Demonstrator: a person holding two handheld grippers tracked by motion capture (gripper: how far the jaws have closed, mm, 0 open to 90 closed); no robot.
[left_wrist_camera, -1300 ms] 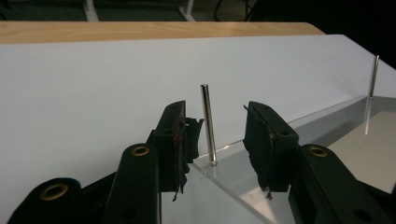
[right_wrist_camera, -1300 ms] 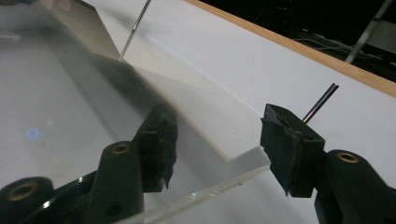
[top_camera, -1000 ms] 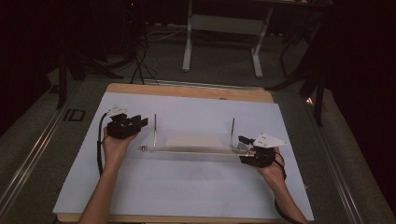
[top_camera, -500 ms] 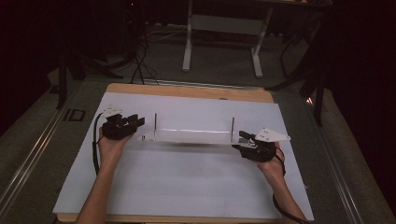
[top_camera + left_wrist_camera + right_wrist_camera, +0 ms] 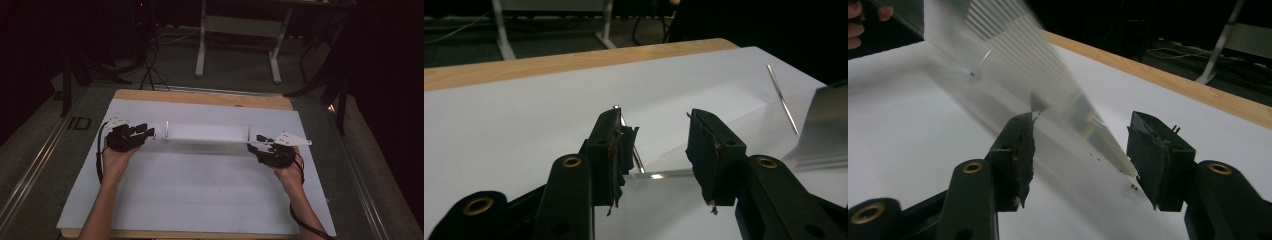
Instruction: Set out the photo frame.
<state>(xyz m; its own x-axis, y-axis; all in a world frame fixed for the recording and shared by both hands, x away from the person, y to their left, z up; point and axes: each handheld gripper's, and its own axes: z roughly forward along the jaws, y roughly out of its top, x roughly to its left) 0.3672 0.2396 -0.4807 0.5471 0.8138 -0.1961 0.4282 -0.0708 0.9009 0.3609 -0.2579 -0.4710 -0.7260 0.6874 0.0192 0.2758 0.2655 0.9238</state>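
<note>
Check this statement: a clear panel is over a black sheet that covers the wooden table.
Not right. The sheet is white, not black, as the high view shows. The clear panel is over that sheet, which covers the wooden table.

Clear plastic panel (image 5: 207,133) with thin metal rods, mid-table, between both tools
</note>
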